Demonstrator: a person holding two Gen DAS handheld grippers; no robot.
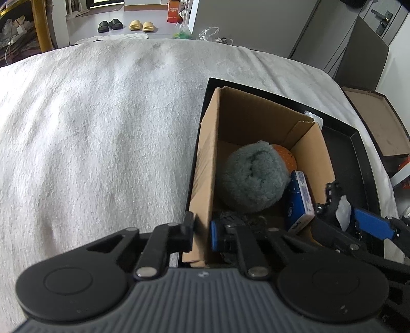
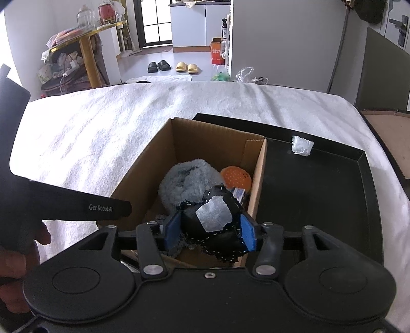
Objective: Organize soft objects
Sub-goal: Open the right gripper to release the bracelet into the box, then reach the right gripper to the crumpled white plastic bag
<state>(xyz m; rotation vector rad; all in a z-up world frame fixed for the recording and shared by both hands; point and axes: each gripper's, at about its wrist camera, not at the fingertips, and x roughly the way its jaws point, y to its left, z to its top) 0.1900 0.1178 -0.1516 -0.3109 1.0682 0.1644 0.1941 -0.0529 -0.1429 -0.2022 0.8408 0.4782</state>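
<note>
While over the box [image 2: 184,143], black pouch [image 2: 217,225] between right tongs [image 2: 209,231].

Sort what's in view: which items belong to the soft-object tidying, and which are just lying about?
Job: right claw gripping black stitched cloth; cardboard box; grey fluffy bundle; left claw around the box wall.
Lying about: slippers, crumpled white wad in the black tray.

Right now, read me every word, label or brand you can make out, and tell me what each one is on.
"GenRobot.AI" on the left gripper's black side, seen from the right wrist.
Blue box in the carton: white print too blurred to read.
Orange box on the far floor: lettering too small to read.
Red-labelled jar on the side table: unreadable.
</note>
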